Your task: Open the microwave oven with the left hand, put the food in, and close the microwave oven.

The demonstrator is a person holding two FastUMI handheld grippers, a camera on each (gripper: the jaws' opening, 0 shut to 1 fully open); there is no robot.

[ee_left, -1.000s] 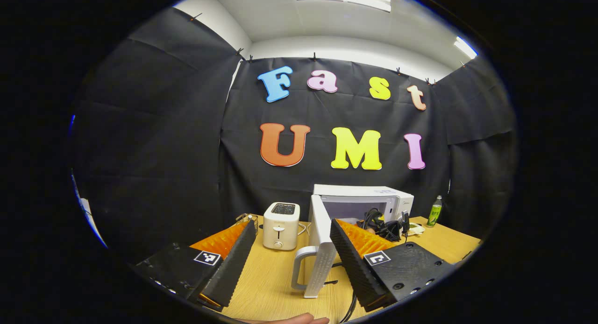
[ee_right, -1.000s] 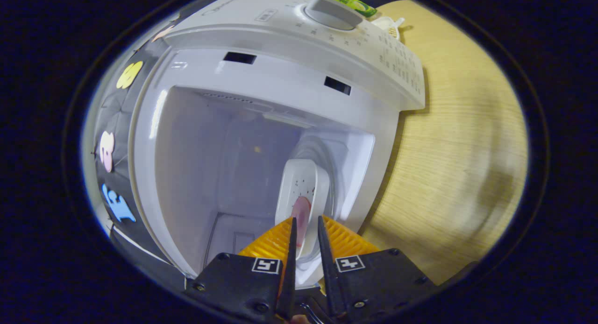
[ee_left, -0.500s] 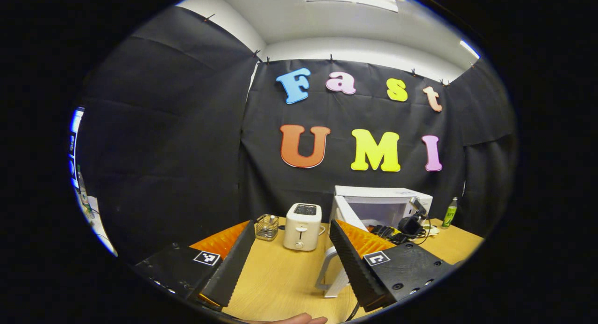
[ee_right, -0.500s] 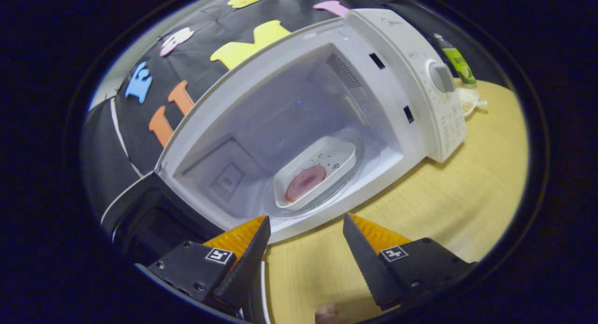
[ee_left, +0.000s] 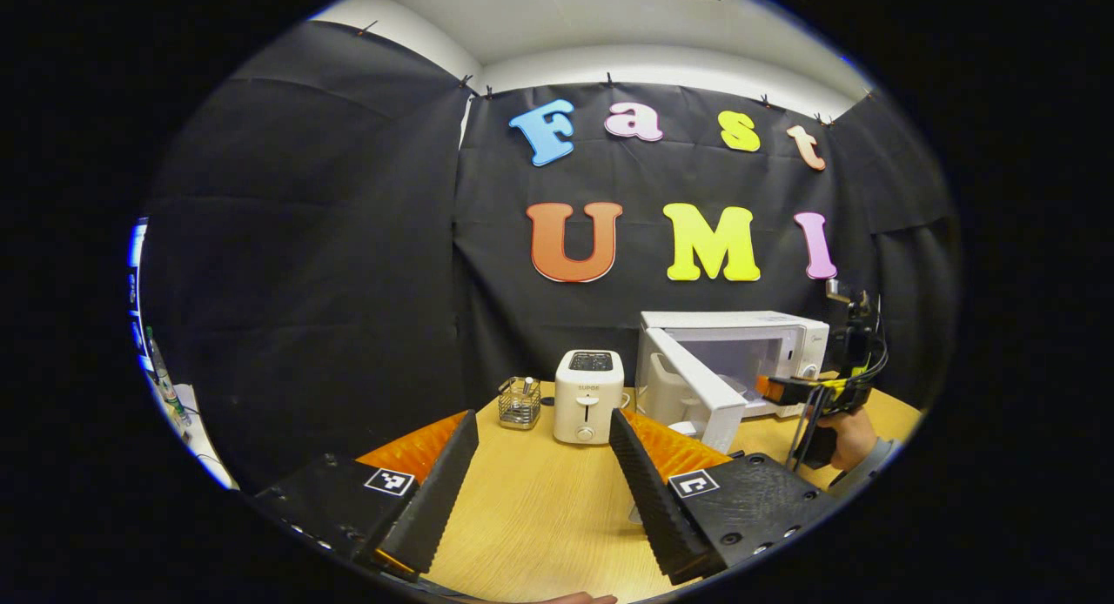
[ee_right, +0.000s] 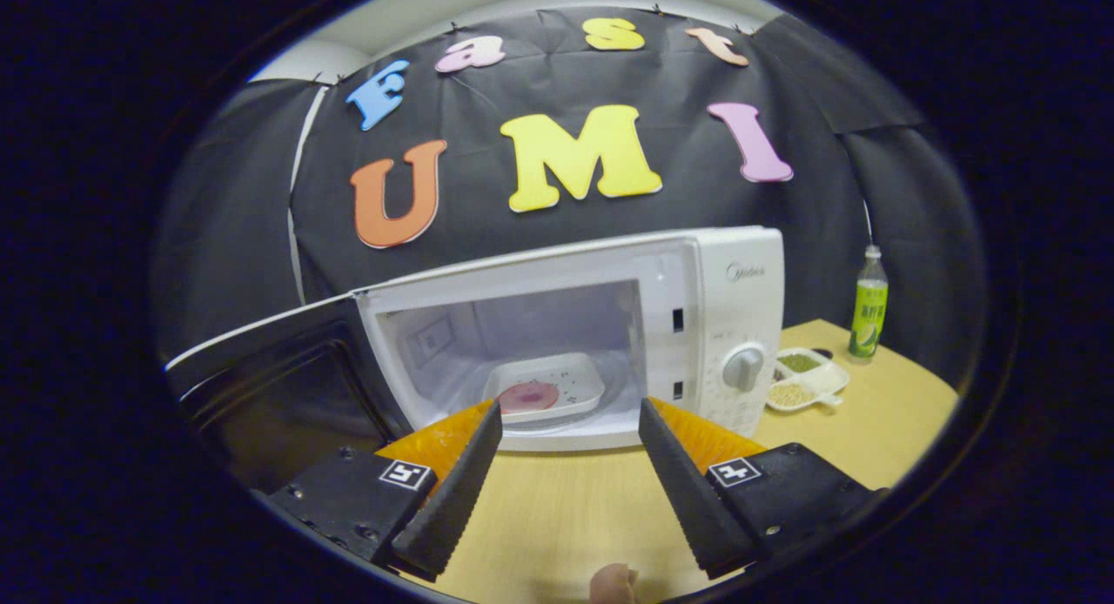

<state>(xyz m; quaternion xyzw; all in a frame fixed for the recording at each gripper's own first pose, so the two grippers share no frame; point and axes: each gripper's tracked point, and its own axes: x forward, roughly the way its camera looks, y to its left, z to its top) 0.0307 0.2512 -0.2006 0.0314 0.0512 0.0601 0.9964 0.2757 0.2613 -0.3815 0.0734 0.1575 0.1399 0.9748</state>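
Microwave far off on table in left gripper view, up and right of left gripper, well apart from both fingers. Door swung out toward camera, cavity exposed. Fingers spread wide, gripping nothing, levelled over bare tabletop and aimed at back wall. Toaster just left of microwave, wire basket left of that. Right gripper farther off at right edge, in front of microwave, held by hand with sleeve below; finger spread of that one too small to judge from here.

Microwave straight ahead in right gripper view, standing level. Door hanging open at left. White tray inside on cavity floor, pink round food lying in its left part. Right gripper just outside the opening, low over table, fingers parted wide with nothing between them. Tray and food seen through the gap, beyond fingertips, untouched. Dial on control panel at right. Small divided dish and green bottle on table right of microwave. Fingertip of holding hand at bottom edge.
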